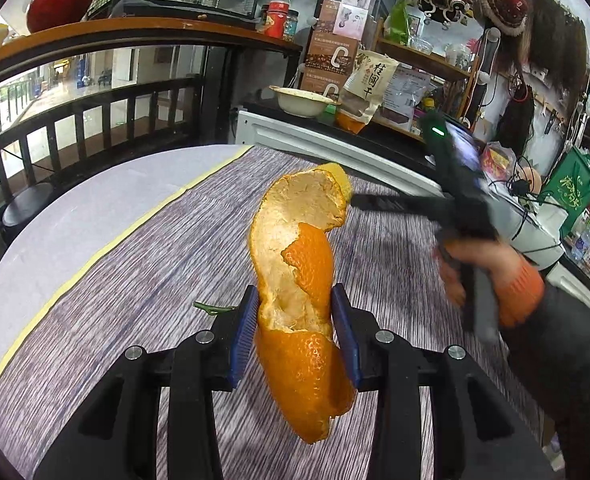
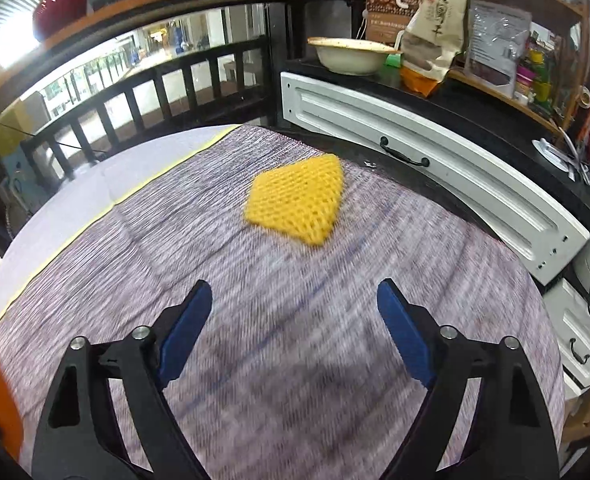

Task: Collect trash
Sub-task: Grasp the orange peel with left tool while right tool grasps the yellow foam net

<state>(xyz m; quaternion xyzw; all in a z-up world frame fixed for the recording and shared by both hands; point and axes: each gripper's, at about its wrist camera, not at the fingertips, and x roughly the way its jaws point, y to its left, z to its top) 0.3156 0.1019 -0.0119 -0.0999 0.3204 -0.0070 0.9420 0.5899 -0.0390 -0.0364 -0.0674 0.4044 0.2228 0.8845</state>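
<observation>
My left gripper (image 1: 295, 304) is shut on a long orange peel (image 1: 299, 280) and holds it upright above the grey striped tablecloth (image 1: 155, 280). A small green stem (image 1: 213, 309) lies on the cloth just left of the left fingers. My right gripper (image 2: 295, 296) is open and empty above the cloth. A yellow foam fruit net (image 2: 297, 206) lies flat on the cloth ahead of it. In the left wrist view the right gripper (image 1: 359, 200) shows blurred at the right, held by a hand in an orange cuff.
A white cabinet with black handles (image 2: 415, 152) runs along the table's far right edge. A cream bowl (image 2: 351, 54) and snack bags (image 2: 435, 28) stand on the dark counter behind. A dark railing (image 2: 155, 92) lies beyond the table's far left edge.
</observation>
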